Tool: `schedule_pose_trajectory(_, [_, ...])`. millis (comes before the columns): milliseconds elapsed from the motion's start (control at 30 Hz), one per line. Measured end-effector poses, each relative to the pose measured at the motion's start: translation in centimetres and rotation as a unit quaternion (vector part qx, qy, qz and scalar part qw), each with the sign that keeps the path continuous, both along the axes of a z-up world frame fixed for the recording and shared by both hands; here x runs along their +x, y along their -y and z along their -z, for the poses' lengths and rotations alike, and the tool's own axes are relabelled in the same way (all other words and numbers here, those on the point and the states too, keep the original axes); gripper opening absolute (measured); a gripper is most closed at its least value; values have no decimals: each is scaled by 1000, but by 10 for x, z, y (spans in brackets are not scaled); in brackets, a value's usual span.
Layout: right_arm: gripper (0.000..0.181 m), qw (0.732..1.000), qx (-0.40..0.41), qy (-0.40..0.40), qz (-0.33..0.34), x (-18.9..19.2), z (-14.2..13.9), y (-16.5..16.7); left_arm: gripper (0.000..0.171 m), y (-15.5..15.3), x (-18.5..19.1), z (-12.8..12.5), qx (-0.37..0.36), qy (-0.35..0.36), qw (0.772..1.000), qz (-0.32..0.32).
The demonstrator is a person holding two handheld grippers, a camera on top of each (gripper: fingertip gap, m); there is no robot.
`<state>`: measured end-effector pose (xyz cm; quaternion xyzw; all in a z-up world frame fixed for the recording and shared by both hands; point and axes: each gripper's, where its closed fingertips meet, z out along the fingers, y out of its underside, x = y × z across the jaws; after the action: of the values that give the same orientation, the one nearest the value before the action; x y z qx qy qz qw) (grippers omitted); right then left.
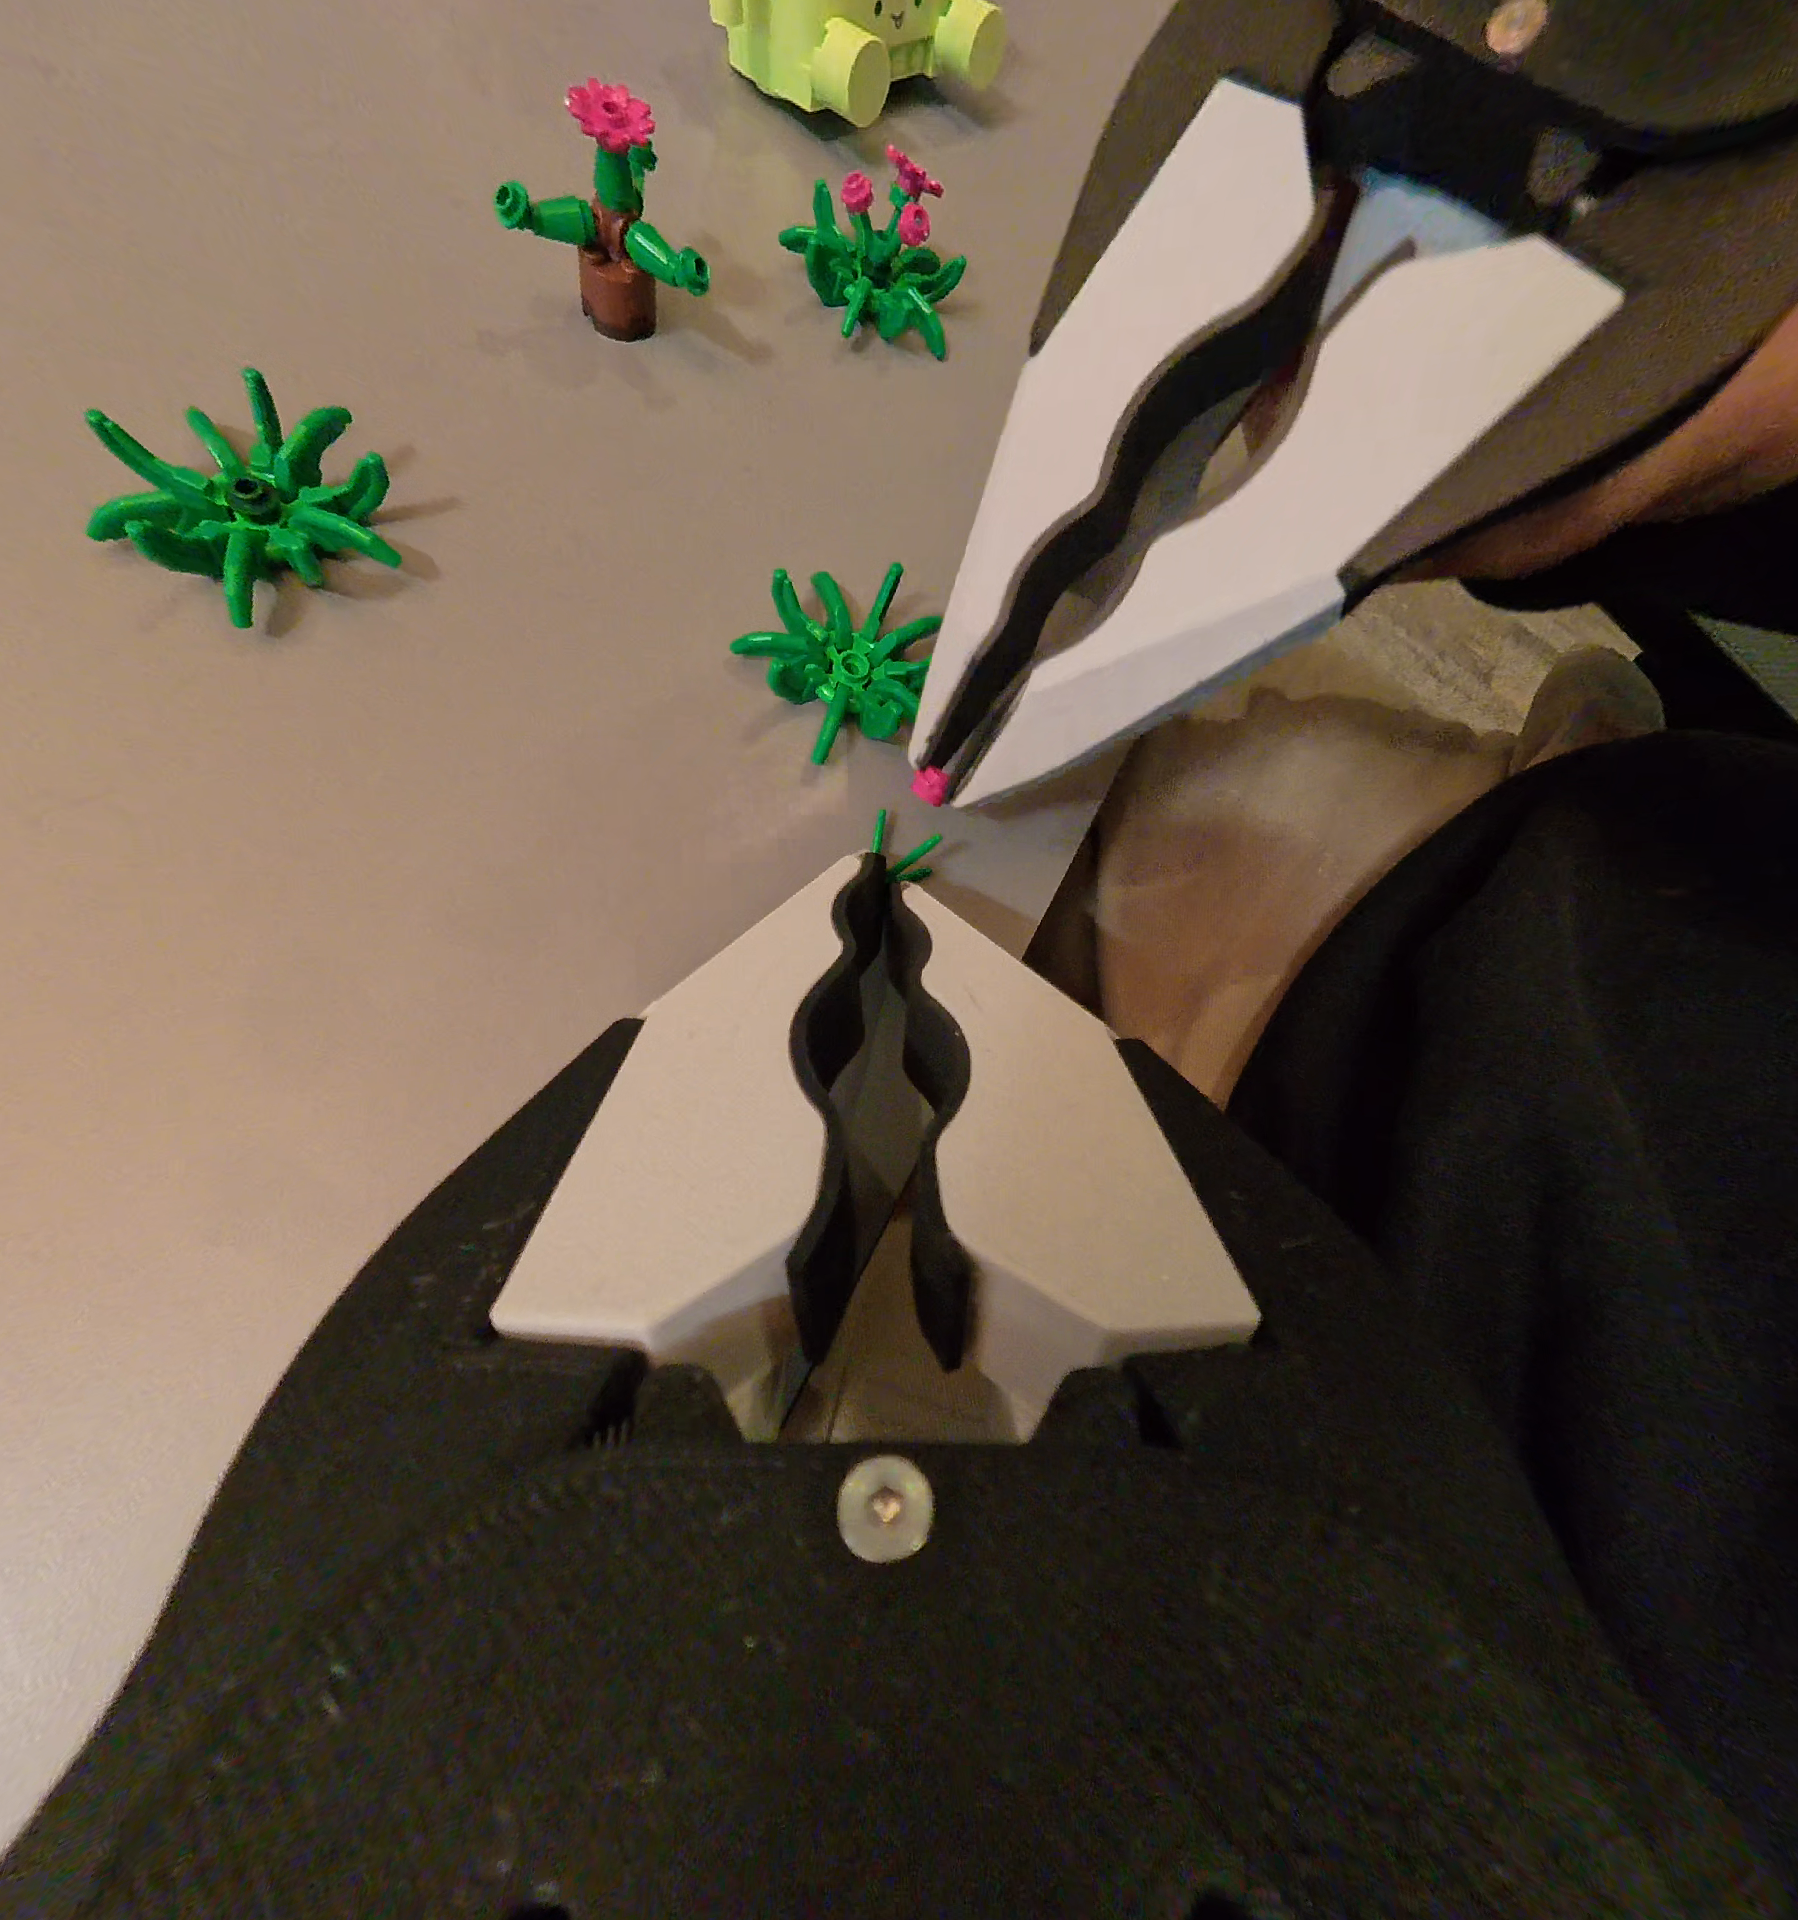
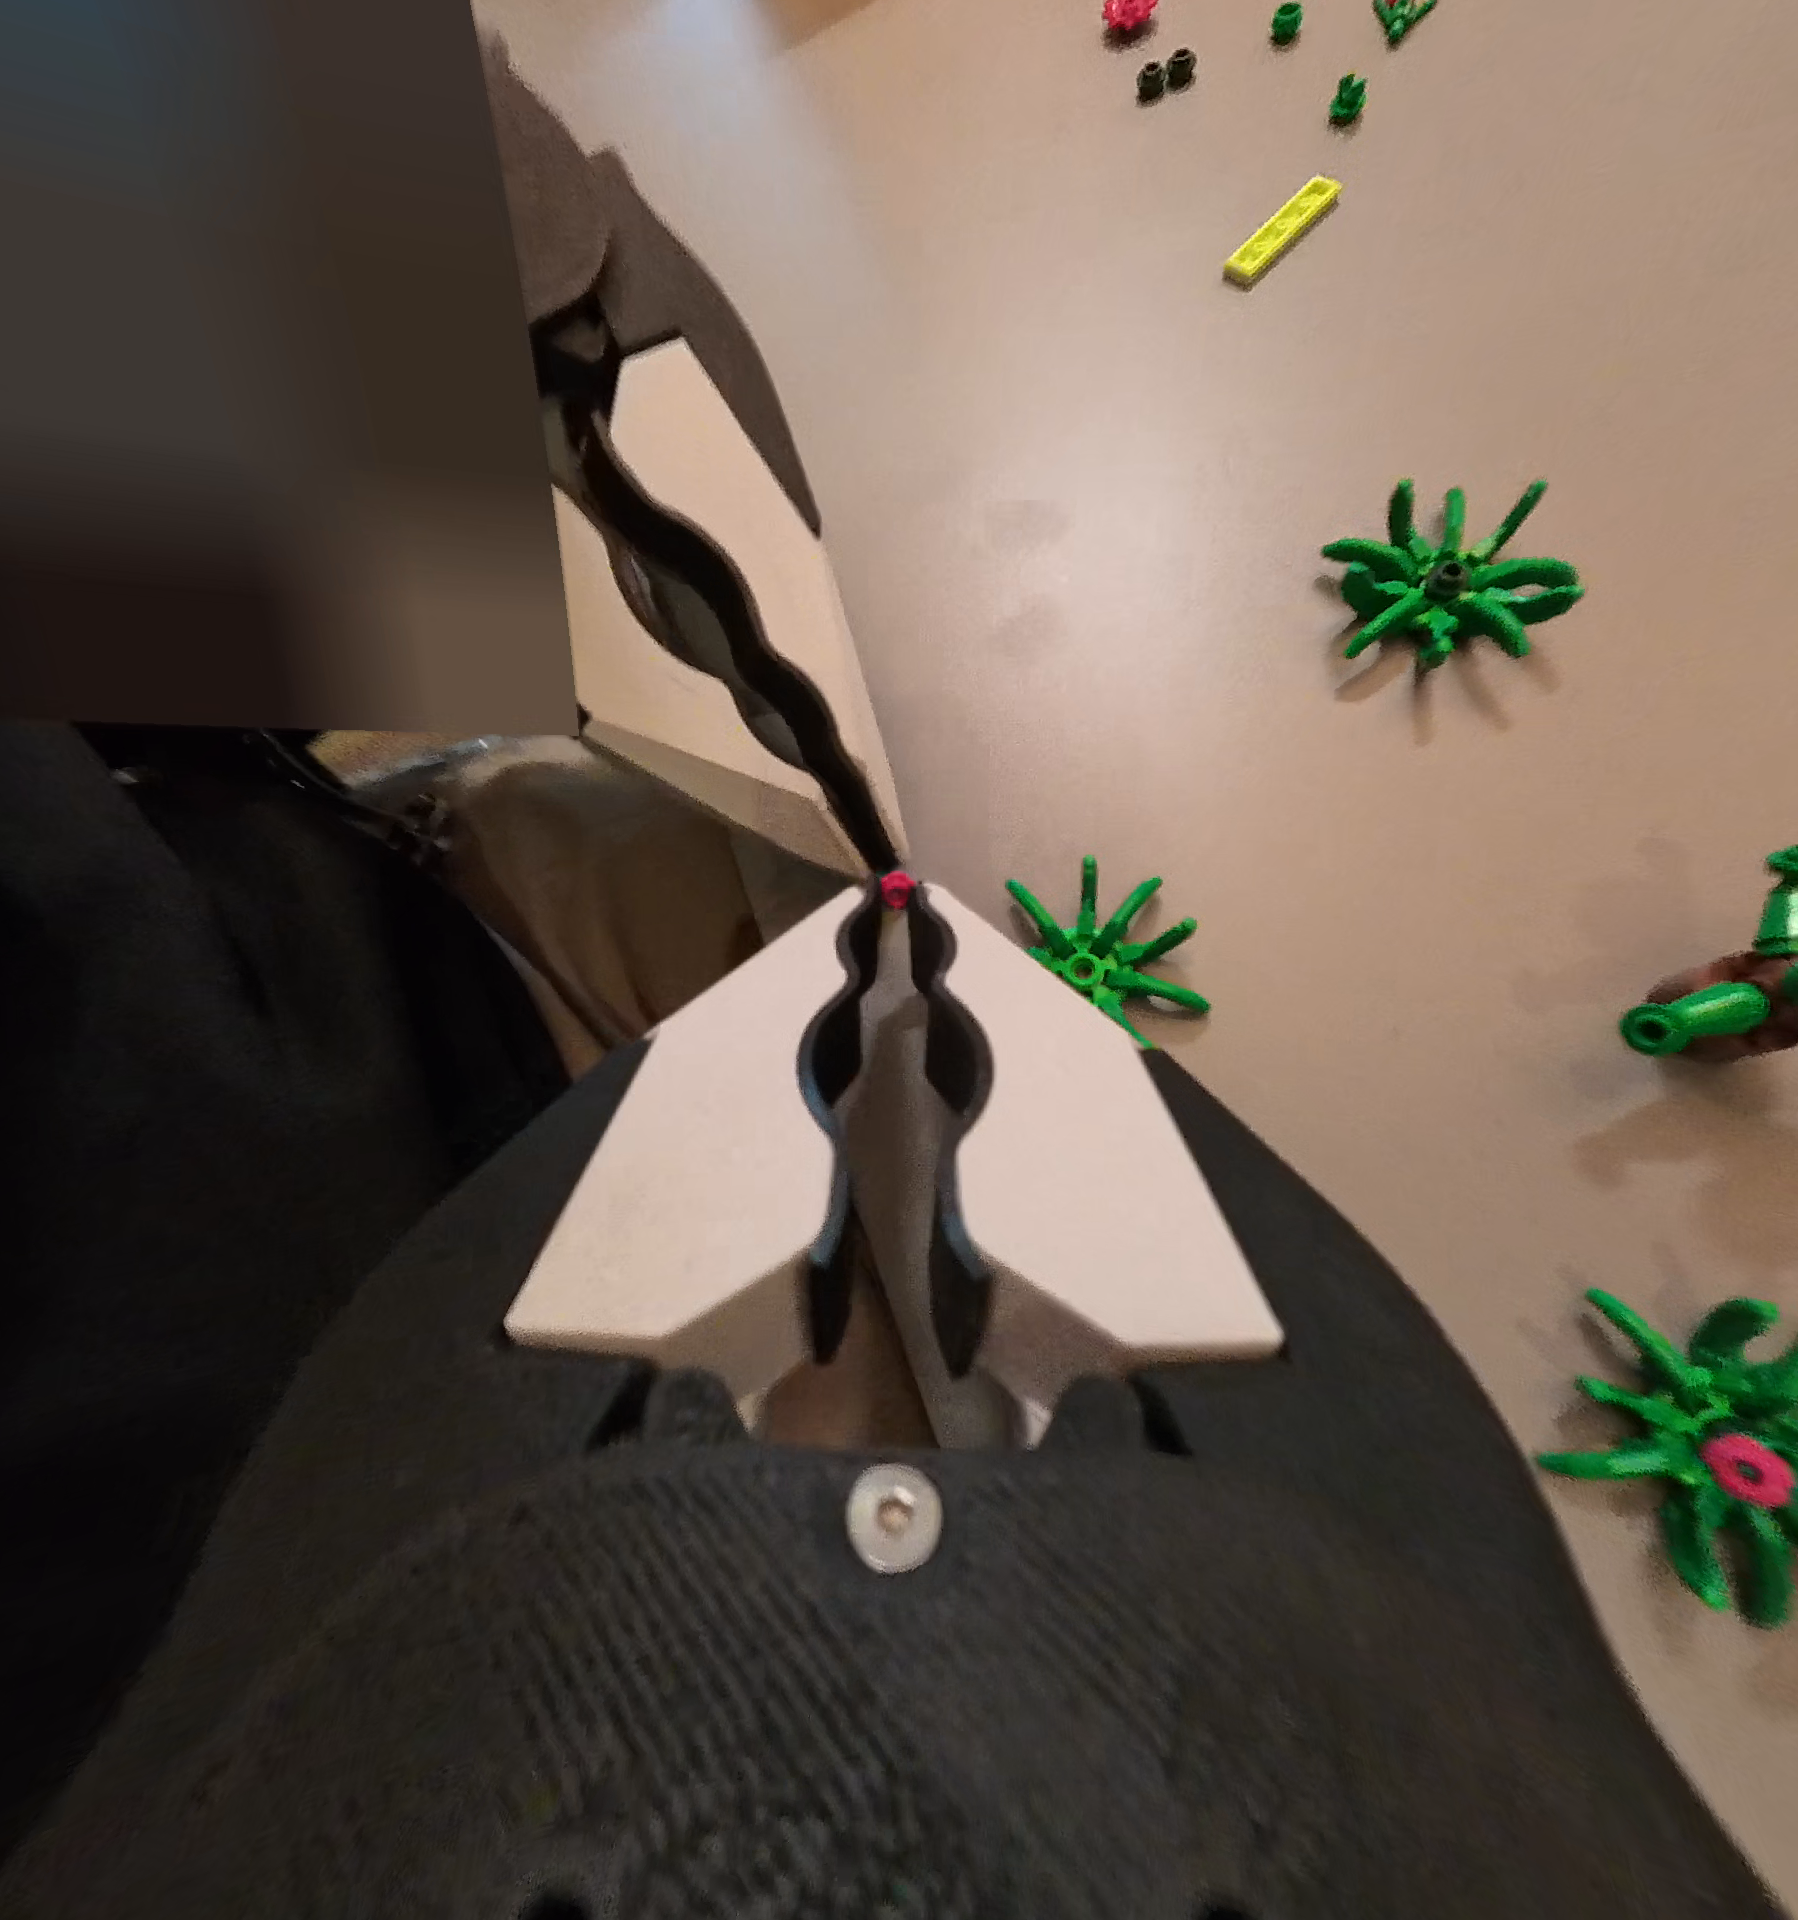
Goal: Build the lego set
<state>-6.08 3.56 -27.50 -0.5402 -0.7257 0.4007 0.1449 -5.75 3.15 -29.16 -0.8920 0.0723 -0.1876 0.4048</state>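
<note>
In the left wrist view, the left tongs (image 1: 879,868) are pressed together on a thin green stem piece (image 1: 900,857), whose spiky prongs poke out past the tips and fan up and to the right. Just beyond them, the right tongs (image 1: 942,784) come down from the upper right, pinching a tiny pink flower stud (image 1: 929,785) at their very tip. The stud sits just above and slightly right of the prongs, near but apart; a small gap of surface (image 1: 251,935) shows between them. The stem's long axis runs roughly along the left tongs, pointing toward the stud, so the coming move looks to turn on lining the stud over one prong and pushing it down along that axis. The right tongs seem the ones to close the gap. On the surface lie a small green leaf rosette (image 1: 848,665) just beside the right tongs, a larger leaf cluster (image 1: 246,499) to the left, a brown-stemmed flower plant (image 1: 620,223), a flowering bush (image 1: 879,260) and a lime-green figure (image 1: 864,52).

In the right wrist view, the right tongs (image 2: 895,894) grip the pink stud (image 2: 896,886) at their tip, with the left tongs (image 2: 879,847) meeting it from the upper left; the green stem is hidden behind the stud here. A yellow plate (image 2: 1282,229) lies farther off.
</note>
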Motion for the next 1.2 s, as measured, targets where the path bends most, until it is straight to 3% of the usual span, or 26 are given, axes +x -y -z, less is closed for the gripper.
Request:
schedule_pose_trajectory(133, [3, 997, 66, -34, -15, 2, 1, 4, 0, 0, 0, 0, -1, 0, 1000, 0])
schedule_pose_trajectory(467, [3, 991, 112, -63, -25, 0, 3, 6, 0, 0, 0, 0, -5, 5, 1000, -4])
schedule_pose_trajectory(767, [3, 990, 122, -68, -16, -1, 4, 5, 0, 0, 0, 1, -7, 5, 1000, -10])
schedule_pose_trajectory(1200, [3, 994, 61, -86, -5, 0, 4, 5, 0, -1, 0, 1, -15, 18, 1000, -16])
